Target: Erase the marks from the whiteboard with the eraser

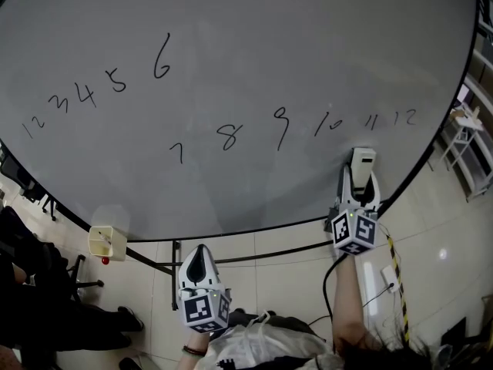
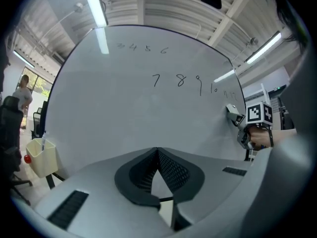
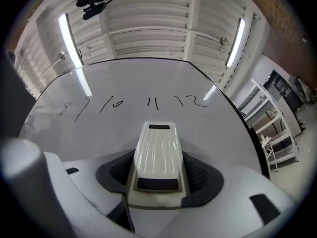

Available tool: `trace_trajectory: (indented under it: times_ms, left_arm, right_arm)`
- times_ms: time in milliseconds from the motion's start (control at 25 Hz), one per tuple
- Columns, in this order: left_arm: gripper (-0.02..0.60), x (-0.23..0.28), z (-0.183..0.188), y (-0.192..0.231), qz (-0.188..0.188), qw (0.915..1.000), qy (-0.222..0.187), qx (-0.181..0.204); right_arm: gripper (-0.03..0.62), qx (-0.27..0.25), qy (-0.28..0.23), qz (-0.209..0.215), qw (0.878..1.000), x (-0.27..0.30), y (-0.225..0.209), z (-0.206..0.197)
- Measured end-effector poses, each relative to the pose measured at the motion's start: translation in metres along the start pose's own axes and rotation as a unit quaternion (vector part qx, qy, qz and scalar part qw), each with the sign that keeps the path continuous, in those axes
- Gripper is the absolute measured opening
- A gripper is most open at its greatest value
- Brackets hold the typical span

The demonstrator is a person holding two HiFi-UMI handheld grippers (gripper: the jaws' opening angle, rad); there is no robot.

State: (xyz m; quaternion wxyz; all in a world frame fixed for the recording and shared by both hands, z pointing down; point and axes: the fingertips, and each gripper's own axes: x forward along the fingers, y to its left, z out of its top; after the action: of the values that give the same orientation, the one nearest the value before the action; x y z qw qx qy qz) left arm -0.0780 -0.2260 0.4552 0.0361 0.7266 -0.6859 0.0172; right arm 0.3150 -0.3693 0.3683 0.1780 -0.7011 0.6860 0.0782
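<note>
Closest to you, your left tool (image 1: 202, 254), white with black ribbed pads, hangs below the board's edge, jaws pinched together on nothing. Leave it low, out of the way. Further out, your right tool (image 1: 357, 195) is clamped on the cream ribbed plastic eraser (image 1: 363, 161), which sits low on the big black-rimmed whiteboard (image 1: 254, 29), just under the black handwritten "11" (image 1: 372, 120). Lay its face flat, press evenly and sweep up through 11 and "12" (image 1: 404, 117). Then work left along the row toward 7. The upper row, 1 to 6, comes last.
</note>
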Motion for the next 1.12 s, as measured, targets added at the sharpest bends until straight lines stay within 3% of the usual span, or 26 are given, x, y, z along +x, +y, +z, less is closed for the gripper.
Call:
trace_trajectory:
  times_ms: [80, 240, 320, 440, 520, 600, 640, 720, 800, 880, 960, 1120]
  left_arm:
    - [-0.006, 0.001, -0.003, 0.001, 0.003, 1.0000, 0.005, -0.004]
    - [-0.006, 0.009, -0.002, -0.007, -0.002, 0.9999, 0.002, -0.013]
    - [-0.006, 0.010, 0.002, -0.016, -0.011, 0.9998, -0.001, -0.016]
    - [-0.006, 0.008, 0.001, -0.023, -0.022, 0.9997, 0.003, -0.012]
    - [-0.006, 0.006, -0.001, -0.021, -0.022, 0.9997, 0.006, -0.006]
    - [-0.006, 0.004, -0.004, -0.015, -0.014, 0.9999, 0.008, -0.004]
    - [-0.006, 0.003, -0.005, -0.012, -0.008, 0.9999, 0.009, -0.005]
    - [-0.006, 0.005, -0.006, -0.007, 0.001, 0.9999, 0.010, -0.013]
    - [-0.006, 0.010, -0.006, -0.006, 0.008, 0.9997, 0.006, -0.021]
    - [-0.006, 0.014, -0.004, -0.013, 0.003, 0.9996, 0.001, -0.027]
    - [-0.006, 0.015, 0.001, -0.024, -0.011, 0.9995, -0.003, -0.030]
    - [-0.006, 0.009, 0.001, -0.033, -0.028, 0.9994, -0.001, -0.020]
  right_arm:
    - [0.278, 0.001, -0.002, 0.026, 1.000, -0.006, 0.030, -0.004]
    - [0.278, -0.075, 0.029, 0.158, 0.984, -0.029, 0.132, -0.031]
    - [0.278, -0.082, 0.044, 0.174, 0.980, -0.029, 0.126, -0.031]
    - [0.278, -0.062, 0.022, 0.125, 0.990, -0.004, 0.047, -0.010]
    - [0.278, -0.013, 0.005, 0.060, 0.998, 0.010, -0.020, 0.006]
    - [0.278, 0.035, 0.001, 0.011, 0.999, 0.014, -0.052, 0.018]
    - [0.278, 0.043, 0.000, 0.011, 0.999, 0.013, -0.046, 0.020]
    - [0.278, 0.031, 0.003, 0.056, 0.998, 0.006, 0.005, 0.013]
    - [0.278, -0.004, 0.015, 0.118, 0.993, -0.004, 0.067, -0.001]
    - [0.278, -0.042, 0.024, 0.149, 0.988, -0.010, 0.089, -0.013]
    - [0.278, -0.056, 0.027, 0.140, 0.988, -0.006, 0.062, -0.013]
    - [0.278, 0.038, 0.044, 0.015, 0.998, 0.006, -0.054, -0.004]
